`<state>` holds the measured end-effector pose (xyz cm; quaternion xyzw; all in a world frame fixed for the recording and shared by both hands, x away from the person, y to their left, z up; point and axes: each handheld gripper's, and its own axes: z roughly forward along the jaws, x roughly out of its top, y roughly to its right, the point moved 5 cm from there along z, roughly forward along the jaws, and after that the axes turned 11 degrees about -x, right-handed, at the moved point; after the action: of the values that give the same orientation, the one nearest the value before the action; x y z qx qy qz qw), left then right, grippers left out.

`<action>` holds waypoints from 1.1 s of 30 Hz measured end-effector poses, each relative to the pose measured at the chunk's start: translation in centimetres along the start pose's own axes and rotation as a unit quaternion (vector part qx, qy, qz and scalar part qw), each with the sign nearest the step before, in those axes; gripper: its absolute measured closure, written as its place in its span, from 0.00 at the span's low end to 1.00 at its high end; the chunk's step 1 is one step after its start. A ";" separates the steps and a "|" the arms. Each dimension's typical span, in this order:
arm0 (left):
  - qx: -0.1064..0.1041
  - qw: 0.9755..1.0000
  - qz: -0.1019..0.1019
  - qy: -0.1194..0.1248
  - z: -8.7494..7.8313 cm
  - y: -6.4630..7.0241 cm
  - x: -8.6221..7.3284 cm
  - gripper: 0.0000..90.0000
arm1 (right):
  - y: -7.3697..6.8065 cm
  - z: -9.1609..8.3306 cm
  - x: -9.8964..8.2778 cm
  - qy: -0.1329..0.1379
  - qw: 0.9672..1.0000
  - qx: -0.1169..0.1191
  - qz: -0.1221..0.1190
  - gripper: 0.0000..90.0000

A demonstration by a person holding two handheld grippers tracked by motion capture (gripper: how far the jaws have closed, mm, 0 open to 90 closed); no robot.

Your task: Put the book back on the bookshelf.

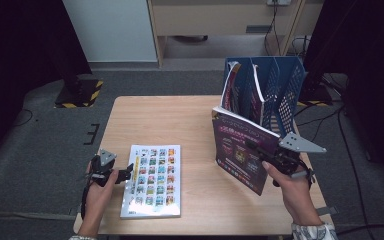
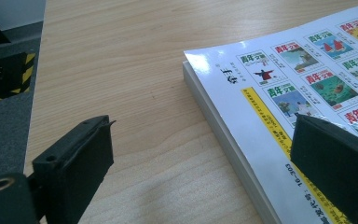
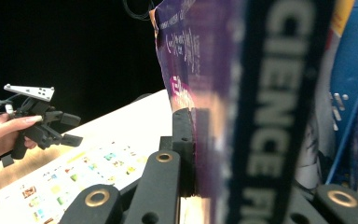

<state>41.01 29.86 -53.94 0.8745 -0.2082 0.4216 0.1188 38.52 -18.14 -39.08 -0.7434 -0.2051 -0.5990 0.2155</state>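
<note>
Our right gripper (image 1: 261, 156) clamps the purple magazine (image 1: 240, 150) upright, ready for the blue file rack (image 1: 285, 85) just behind it, while our left gripper (image 1: 122, 175) gapes empty at the edge of the flat white magazine (image 1: 155, 182).

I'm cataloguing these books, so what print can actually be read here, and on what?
"CIENCE", cut off at both ends: spine of the purple magazine clamped in the right tool.
"青年文摘": repeated on the small covers pictured on the white magazine lying flat.
"10-303", roughly: yellow strip near that magazine's edge.
Purple front cover print: too blurred.
</note>
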 end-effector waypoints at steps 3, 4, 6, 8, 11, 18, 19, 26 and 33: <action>0.000 1.000 0.000 0.000 0.0 0.0 0.0 0.06 | 0.4 -0.5 0.1 0.003 1.000 -0.006 0.003 0.93; 0.000 1.000 0.000 0.000 -0.1 0.0 0.0 0.06 | 0.6 -0.7 0.1 0.005 1.000 -0.008 0.003 0.93; 0.000 1.000 0.000 0.001 -0.1 0.0 0.0 0.06 | 0.8 -1.0 0.1 0.007 1.000 -0.011 0.008 0.93; 0.000 1.000 0.000 0.000 0.0 0.0 0.0 0.06 | 0.9 -1.2 0.1 0.006 1.000 -0.012 0.008 0.93; 0.000 1.000 0.001 -0.001 0.0 0.0 0.0 0.06 | 1.3 -1.7 0.1 0.008 1.000 -0.019 0.011 0.93; 0.001 1.000 0.002 -0.001 0.0 0.1 0.0 0.06 | 2.2 -3.5 0.3 0.018 0.999 -0.033 0.019 0.93; 0.001 1.000 0.002 0.000 -0.1 0.1 0.0 0.06 | 2.2 -3.7 0.3 0.019 0.999 -0.035 0.020 0.93; 0.001 1.000 0.002 -0.003 0.1 0.1 -0.1 0.06 | 3.3 -4.8 0.4 0.019 0.998 -0.048 0.024 0.93; 0.002 1.000 0.000 -0.003 0.1 0.1 -0.1 0.06 | 4.0 -6.1 1.3 0.024 0.998 -0.058 0.024 0.93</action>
<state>40.98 29.81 -54.03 0.8760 -0.2081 0.4193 0.1161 36.14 -24.81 -36.96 -0.7448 -0.1474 -0.6221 0.1913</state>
